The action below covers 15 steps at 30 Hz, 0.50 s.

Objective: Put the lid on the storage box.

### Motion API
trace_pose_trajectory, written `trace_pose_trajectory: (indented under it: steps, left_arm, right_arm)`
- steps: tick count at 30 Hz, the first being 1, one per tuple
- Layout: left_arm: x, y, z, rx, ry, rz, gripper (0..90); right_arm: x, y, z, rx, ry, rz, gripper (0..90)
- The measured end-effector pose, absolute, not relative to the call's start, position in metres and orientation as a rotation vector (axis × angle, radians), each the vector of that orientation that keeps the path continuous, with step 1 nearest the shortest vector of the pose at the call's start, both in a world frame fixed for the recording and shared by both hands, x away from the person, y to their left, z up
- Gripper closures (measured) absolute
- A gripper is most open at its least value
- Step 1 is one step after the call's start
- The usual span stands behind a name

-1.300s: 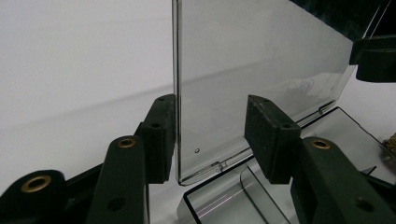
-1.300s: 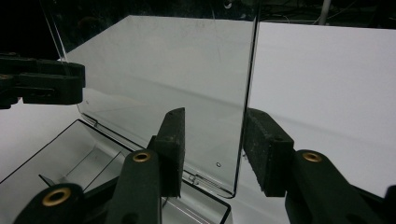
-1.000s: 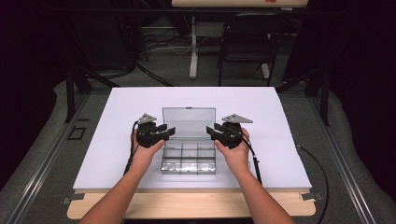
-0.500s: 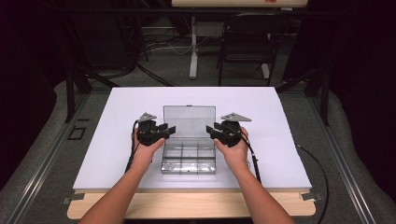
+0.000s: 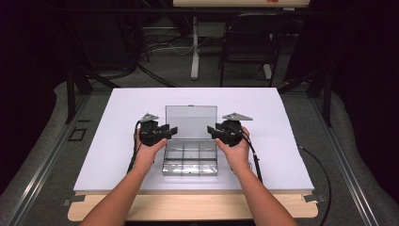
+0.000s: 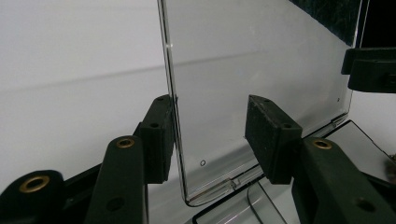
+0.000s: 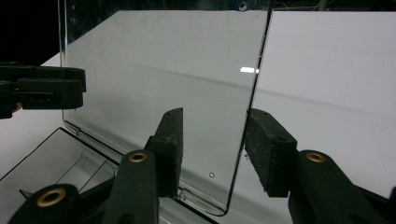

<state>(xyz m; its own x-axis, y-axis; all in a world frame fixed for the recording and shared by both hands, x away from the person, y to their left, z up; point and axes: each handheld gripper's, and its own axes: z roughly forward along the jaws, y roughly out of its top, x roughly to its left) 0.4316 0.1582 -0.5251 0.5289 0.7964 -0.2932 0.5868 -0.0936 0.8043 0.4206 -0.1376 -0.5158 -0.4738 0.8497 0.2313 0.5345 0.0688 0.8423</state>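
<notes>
A clear plastic compartment box (image 5: 190,161) sits mid-table with its lid (image 5: 191,121) standing upright. My left gripper (image 5: 171,130) straddles the lid's left edge, and my right gripper (image 5: 211,131) straddles its right edge. In the left gripper view the lid (image 6: 261,56) runs between the jaws of the left gripper (image 6: 212,135): one pad (image 6: 161,135) lies against it, the other stands well off. In the right gripper view the lid (image 7: 159,65) passes between the right gripper's (image 7: 215,149) jaws, which have just been opening; its pads (image 7: 268,154) do not clamp the lid.
The box rests on a white table top (image 5: 117,117) with a wooden front edge (image 5: 188,207). A dark chair (image 5: 249,42) and a table leg (image 5: 195,47) stand beyond the far edge. Cables (image 5: 256,165) trail from the grippers.
</notes>
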Motion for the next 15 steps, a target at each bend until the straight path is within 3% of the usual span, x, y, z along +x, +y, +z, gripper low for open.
trace_pose_trajectory:
  steps: [15]
  left_arm:
    - [0.4364, 0.1579, -0.5293, 1.781, 1.167, 0.249, 53.1]
  right_arm:
    - [0.4258, -0.1372, -0.5203, 1.409, 2.03, 1.36, 56.5]
